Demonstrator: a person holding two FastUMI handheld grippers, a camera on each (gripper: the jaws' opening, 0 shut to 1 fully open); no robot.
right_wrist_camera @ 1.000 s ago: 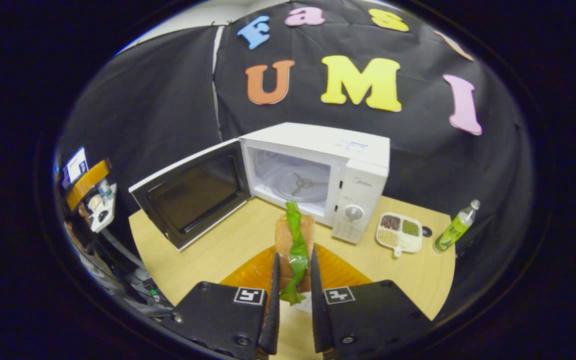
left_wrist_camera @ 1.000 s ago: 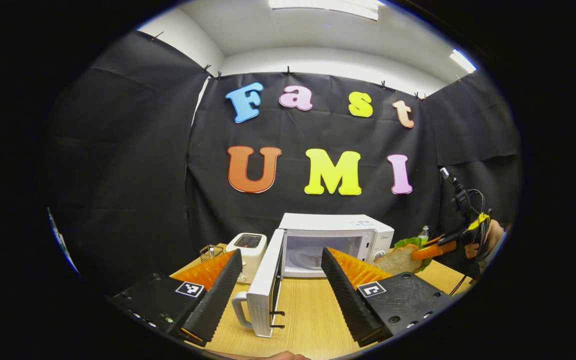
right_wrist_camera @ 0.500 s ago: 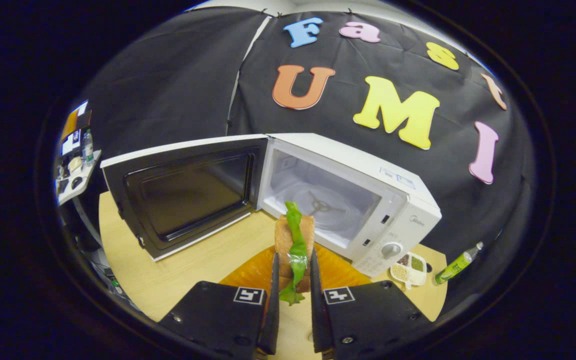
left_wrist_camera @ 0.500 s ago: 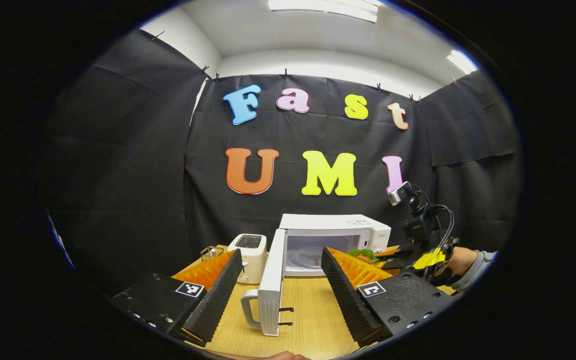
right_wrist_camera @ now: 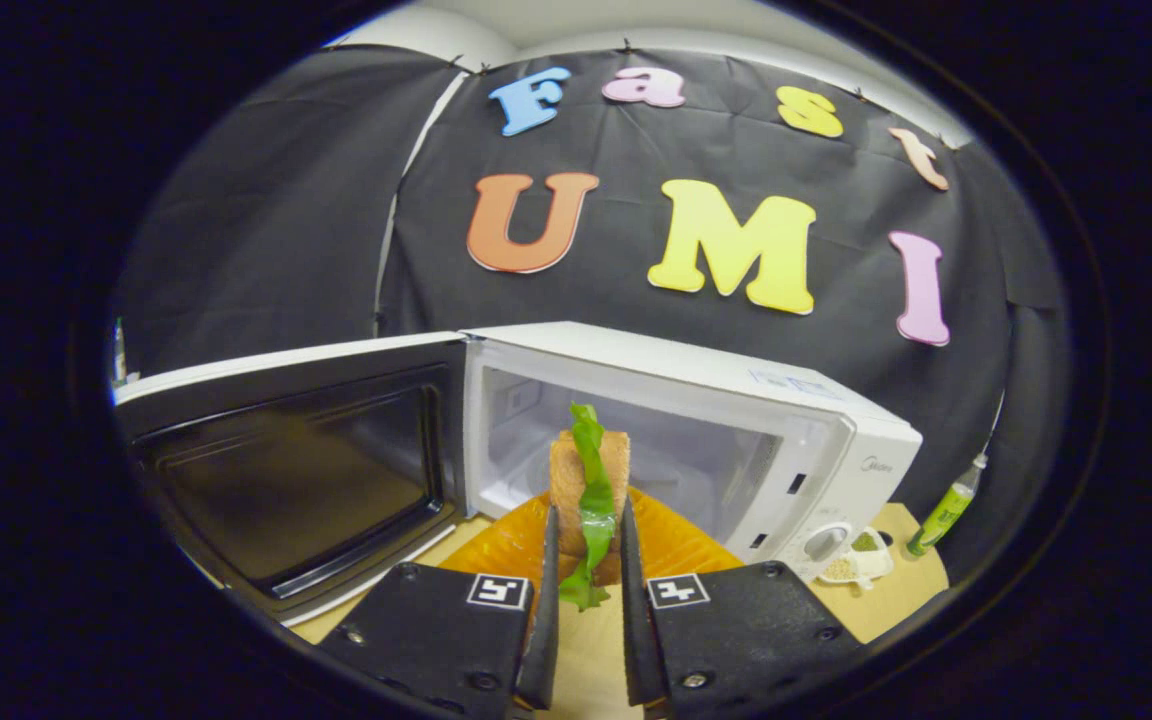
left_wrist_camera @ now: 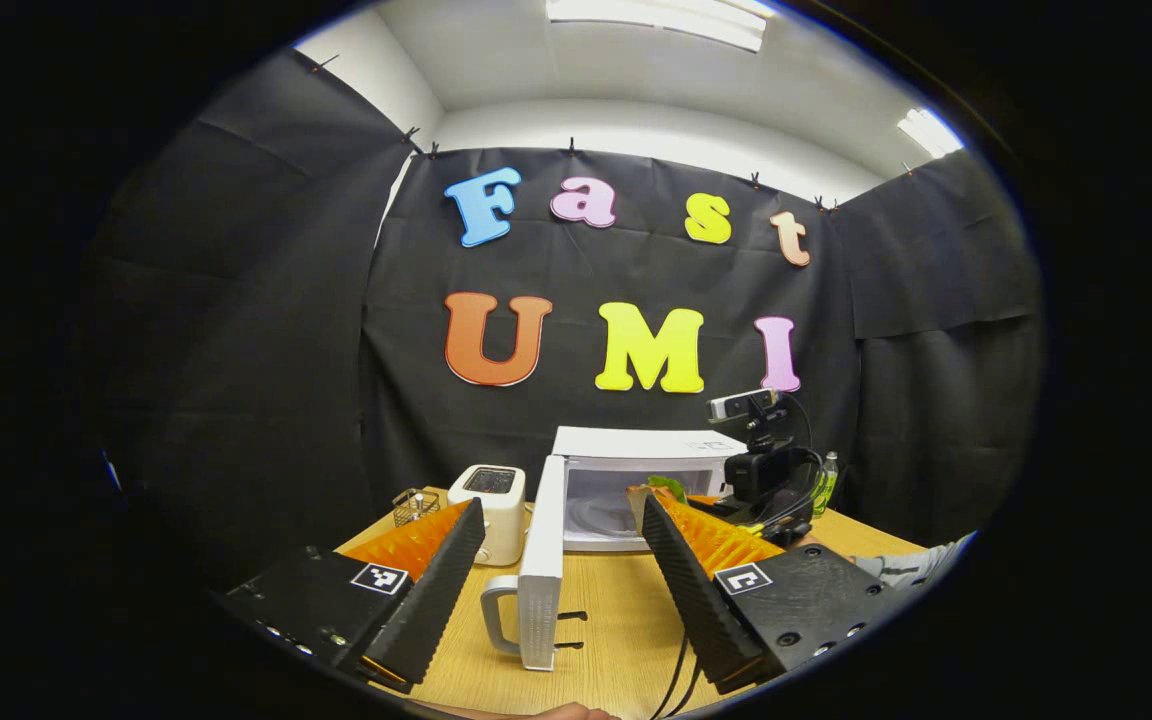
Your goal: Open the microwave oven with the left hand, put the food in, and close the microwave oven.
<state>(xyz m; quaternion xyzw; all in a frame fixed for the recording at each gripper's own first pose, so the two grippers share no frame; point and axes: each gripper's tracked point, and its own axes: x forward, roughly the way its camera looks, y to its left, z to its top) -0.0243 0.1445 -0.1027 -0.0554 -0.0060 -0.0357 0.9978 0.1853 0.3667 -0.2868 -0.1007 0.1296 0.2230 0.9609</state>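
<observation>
Right gripper view: the right gripper (right_wrist_camera: 584,600) has its two fingers closed on a sandwich (right_wrist_camera: 588,490), a stack of brown bread with a green lettuce leaf running down its middle. The sandwich stands on edge between the finger pads and sits in front of the open mouth of the white microwave (right_wrist_camera: 696,420). The microwave door (right_wrist_camera: 286,470) is swung wide to the left, its dark inner window facing the camera. To the right of the microwave, on the wooden table (right_wrist_camera: 896,580), lie a small divided dish (right_wrist_camera: 856,560) and a green bottle (right_wrist_camera: 946,505).

Left gripper view: the left gripper (left_wrist_camera: 561,580) is spread apart and grasps nothing. Between its fingers the door (left_wrist_camera: 541,560) appears edge-on, its handle (left_wrist_camera: 494,615) pointing left. The microwave (left_wrist_camera: 646,465) stands behind it. The right gripper (left_wrist_camera: 766,480), carrying a camera and cables, reaches toward the cavity, with the sandwich (left_wrist_camera: 661,492) at the opening. A white toaster (left_wrist_camera: 491,510) and a small wire basket (left_wrist_camera: 414,505) stand left of the microwave on the table (left_wrist_camera: 616,640).
</observation>
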